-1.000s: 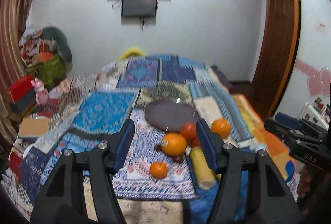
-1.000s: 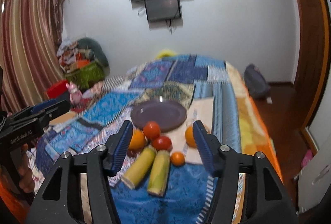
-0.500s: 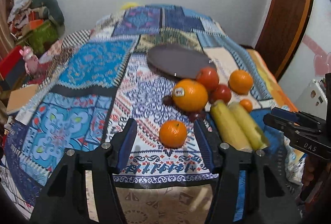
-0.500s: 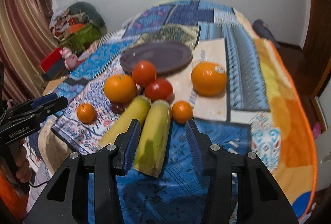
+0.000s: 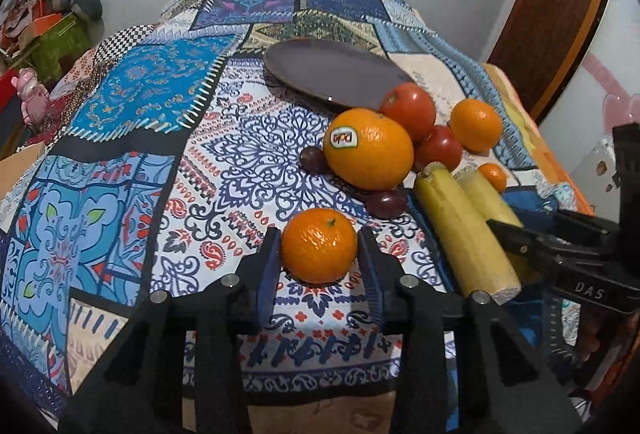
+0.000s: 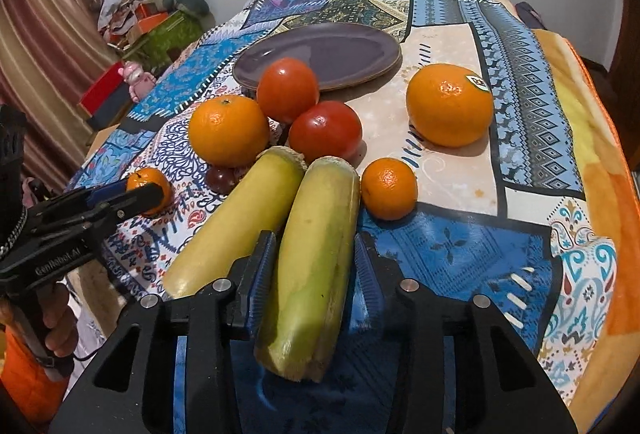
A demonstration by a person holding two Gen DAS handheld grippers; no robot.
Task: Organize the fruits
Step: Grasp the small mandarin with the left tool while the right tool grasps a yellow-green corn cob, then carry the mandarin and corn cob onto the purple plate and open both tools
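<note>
Fruit lies on a patchwork bedspread in front of a dark purple plate (image 5: 332, 71), which also shows in the right wrist view (image 6: 320, 53). My left gripper (image 5: 319, 248) has its jaws around a small orange (image 5: 319, 250), its pads close to or touching both sides. My right gripper (image 6: 314, 258) has its jaws around the right-hand yellow banana piece (image 6: 318, 258), a narrow gap still on the right side. A second banana piece (image 6: 236, 226) lies beside it. Large oranges (image 6: 450, 105) (image 6: 228, 129), two red tomatoes (image 6: 325, 131), a small orange (image 6: 389, 187) and dark grapes (image 5: 386, 202) lie around.
The bedspread (image 5: 160, 137) slopes away at its edges. A pink toy (image 5: 30, 101) and piled clutter (image 5: 52, 17) are at the far left. A wooden door (image 5: 560, 13) stands at the right.
Both grippers have moved down and forward to the fruit. The left jaws have narrowed around the small orange, the right jaws around the banana piece.
</note>
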